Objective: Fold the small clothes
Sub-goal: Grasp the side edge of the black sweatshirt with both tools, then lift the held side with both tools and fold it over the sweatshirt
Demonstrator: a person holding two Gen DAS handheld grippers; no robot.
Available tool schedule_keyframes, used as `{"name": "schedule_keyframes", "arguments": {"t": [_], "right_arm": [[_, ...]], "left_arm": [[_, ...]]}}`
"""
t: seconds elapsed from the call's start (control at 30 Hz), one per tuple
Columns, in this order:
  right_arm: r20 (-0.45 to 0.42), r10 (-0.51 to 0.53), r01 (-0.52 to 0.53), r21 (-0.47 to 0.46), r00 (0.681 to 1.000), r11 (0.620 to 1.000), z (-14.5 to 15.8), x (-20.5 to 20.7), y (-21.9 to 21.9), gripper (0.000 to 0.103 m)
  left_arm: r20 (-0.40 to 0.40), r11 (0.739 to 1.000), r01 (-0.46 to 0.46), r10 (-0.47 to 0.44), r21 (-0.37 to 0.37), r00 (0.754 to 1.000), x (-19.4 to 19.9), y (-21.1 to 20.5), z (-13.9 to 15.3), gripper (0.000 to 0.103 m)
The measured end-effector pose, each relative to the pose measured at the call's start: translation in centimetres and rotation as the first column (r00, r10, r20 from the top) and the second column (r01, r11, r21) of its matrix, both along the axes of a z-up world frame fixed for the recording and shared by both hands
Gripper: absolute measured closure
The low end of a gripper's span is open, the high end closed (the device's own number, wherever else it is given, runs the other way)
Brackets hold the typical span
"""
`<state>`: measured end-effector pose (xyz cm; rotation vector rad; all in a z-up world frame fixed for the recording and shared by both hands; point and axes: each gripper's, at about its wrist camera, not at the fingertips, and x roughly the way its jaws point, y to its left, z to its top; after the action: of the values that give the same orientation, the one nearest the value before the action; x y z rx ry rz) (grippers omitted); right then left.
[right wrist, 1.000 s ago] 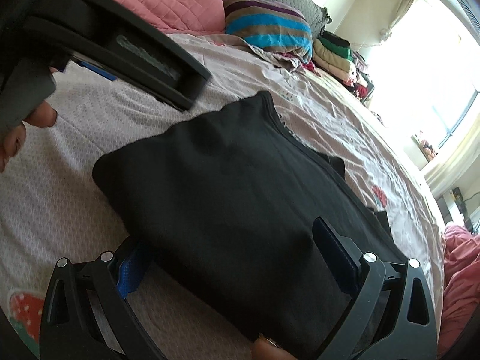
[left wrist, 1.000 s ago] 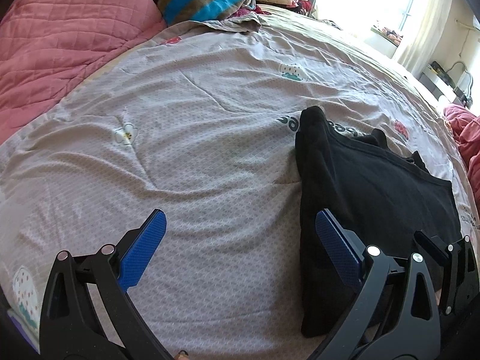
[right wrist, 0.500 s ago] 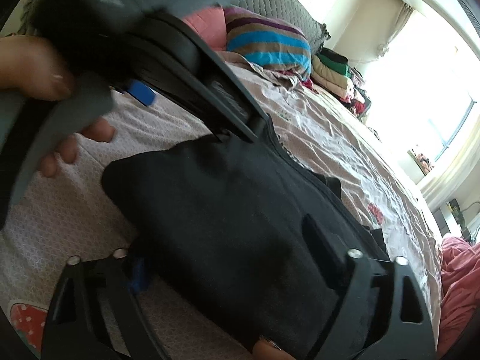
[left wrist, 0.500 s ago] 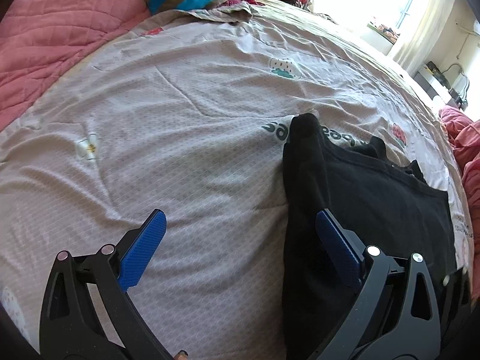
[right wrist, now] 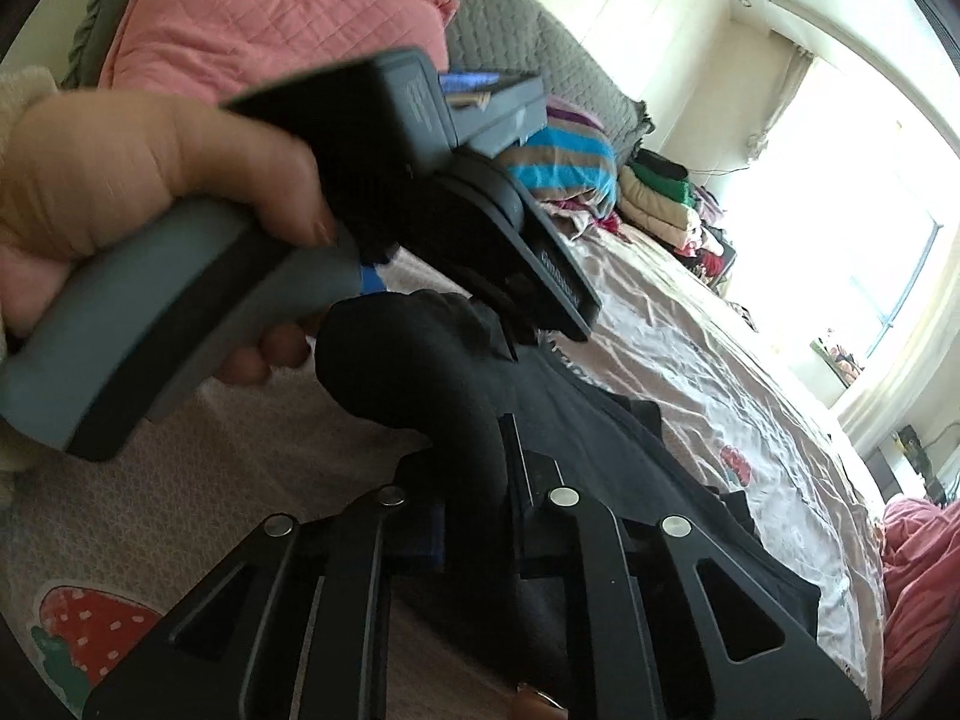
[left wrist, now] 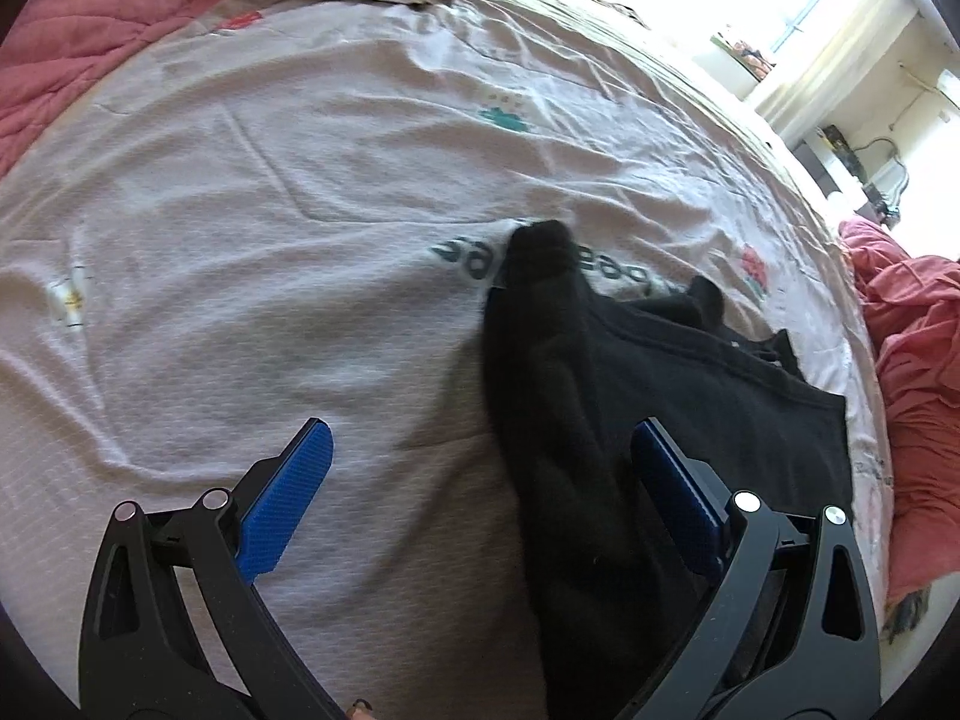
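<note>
Pinching the black garment (right wrist: 420, 372) on the bed (left wrist: 300, 180), right gripper (right wrist: 480, 498) has just closed on a thin fold; left gripper (left wrist: 474, 480) gapes empty. Fold may slip free.

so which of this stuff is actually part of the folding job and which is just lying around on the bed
Part of the job:
- black garment, near edge pinched up
- right gripper, jaws just closed on that edge
- left gripper, open over the garment's left edge
- bedsheet, the work surface

Lying about:
- pink pillow
- striped pillow
- stacked clothes
- pink blanket
</note>
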<state>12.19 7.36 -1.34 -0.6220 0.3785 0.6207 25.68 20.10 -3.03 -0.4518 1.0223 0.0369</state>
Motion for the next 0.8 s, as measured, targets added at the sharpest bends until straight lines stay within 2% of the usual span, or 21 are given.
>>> {"name": "schedule_keyframes", "arguments": {"t": [0.2, 0.23, 0.3, 0.33, 0.4, 0.5, 0.6, 0.8], "right_arm": [[0.008, -0.022, 0.021, 0.077, 1.000, 0.997, 1.1, -0.4, -1.9, 0.092], [0.011, -0.029, 0.028, 0.091, 1.000, 0.995, 1.4, -0.5, -2.4, 0.093], [0.012, -0.040, 0.038, 0.112, 0.999, 0.993, 1.6, -0.5, -2.9, 0.093], [0.011, -0.048, 0.047, 0.124, 0.999, 0.991, 1.7, -0.6, -3.2, 0.094], [0.005, -0.069, 0.068, 0.155, 0.998, 0.986, 2.0, -0.5, -3.8, 0.094], [-0.009, -0.093, 0.093, 0.202, 0.996, 0.975, 2.5, -0.4, -4.9, 0.095], [-0.007, -0.113, 0.111, 0.234, 0.994, 0.966, 2.9, -0.6, -5.8, 0.095], [-0.020, -0.163, 0.161, 0.323, 0.986, 0.933, 4.3, -0.7, -8.7, 0.096]], "left_arm": [[0.026, 0.997, 0.043, -0.042, -0.061, 0.999, 0.6, -2.0, 0.7, 0.012], [0.034, 0.997, 0.048, -0.046, -0.064, 0.998, 0.7, -2.3, 1.0, 0.017], [0.047, 0.995, 0.057, -0.053, -0.081, 0.997, 0.8, -2.9, 1.4, 0.048], [0.056, 0.993, 0.064, -0.059, -0.096, 0.997, 0.8, -3.2, 1.7, 0.051], [0.068, 0.992, 0.074, -0.067, -0.104, 0.995, 0.8, -3.7, 2.2, 0.064], [0.090, 0.992, 0.088, -0.080, -0.095, 0.993, 0.6, -4.8, 3.3, 0.074], [0.110, 0.993, 0.108, -0.102, -0.053, 0.989, 0.4, -6.2, 4.8, 0.078], [0.145, 0.990, 0.138, -0.137, 0.007, 0.980, 0.2, -8.9, 7.7, 0.078]]}}
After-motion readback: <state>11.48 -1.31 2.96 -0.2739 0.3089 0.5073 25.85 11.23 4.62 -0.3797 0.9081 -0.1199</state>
